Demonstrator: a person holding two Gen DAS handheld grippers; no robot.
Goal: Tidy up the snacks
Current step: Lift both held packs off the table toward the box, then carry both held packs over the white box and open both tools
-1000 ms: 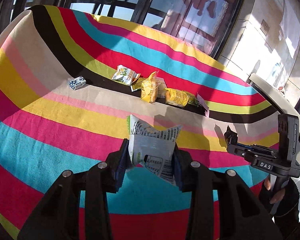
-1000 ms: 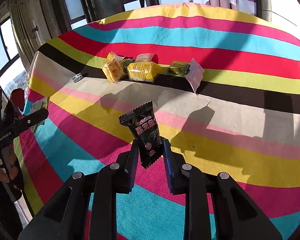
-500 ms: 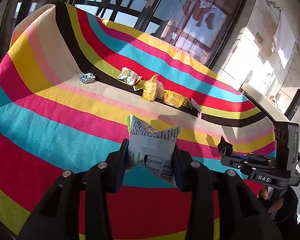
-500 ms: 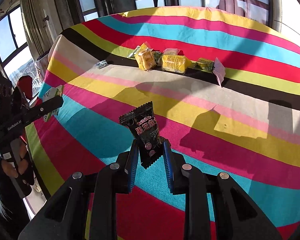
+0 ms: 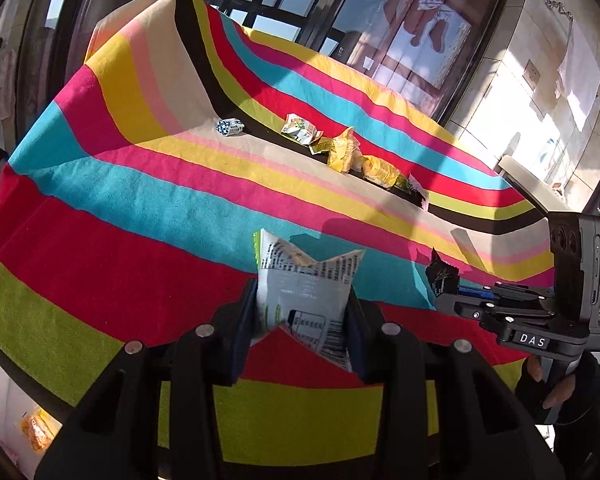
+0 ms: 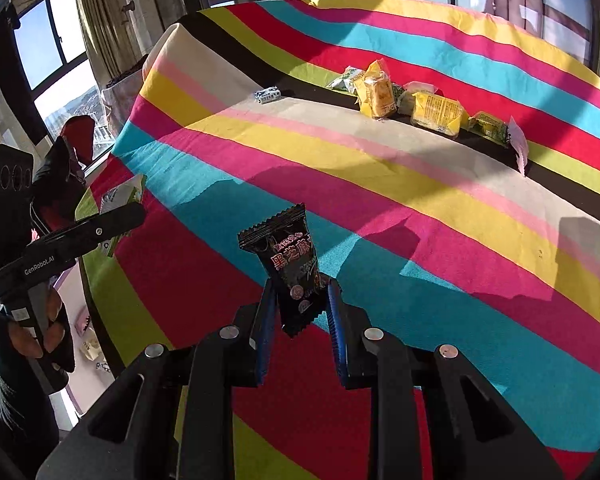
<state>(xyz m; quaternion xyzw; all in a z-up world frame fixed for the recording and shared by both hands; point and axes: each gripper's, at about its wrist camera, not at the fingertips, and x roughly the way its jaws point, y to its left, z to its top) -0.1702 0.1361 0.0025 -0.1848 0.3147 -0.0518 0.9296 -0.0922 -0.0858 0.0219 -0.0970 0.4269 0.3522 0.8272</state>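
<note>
My left gripper (image 5: pixel 300 312) is shut on a white and green snack packet (image 5: pixel 304 292), held above the near red stripe of the striped tablecloth (image 5: pixel 140 208). My right gripper (image 6: pixel 298 300) is shut on a black sesame candy packet (image 6: pixel 290 260) over the turquoise stripe. Each gripper also shows in the other's view, the right gripper (image 5: pixel 444 280) at right and the left gripper (image 6: pixel 120 216) at left. On the far black stripe lies a row of snacks: a yellow cake packet (image 6: pixel 376 92), a yellow bar packet (image 6: pixel 438 114), a green packet (image 6: pixel 488 126).
A small blue and white candy (image 5: pixel 229 126) lies apart at the left end of the row, near the table's far left corner. A pale pink packet (image 6: pixel 518 148) ends the row on the right. Windows and curtains stand behind the table. More packets (image 5: pixel 36 432) lie on the floor below its near edge.
Both grippers have drawn back toward the table's near edge with their packets still held. The snack row now looks farther away and more of the near stripes shows.
</note>
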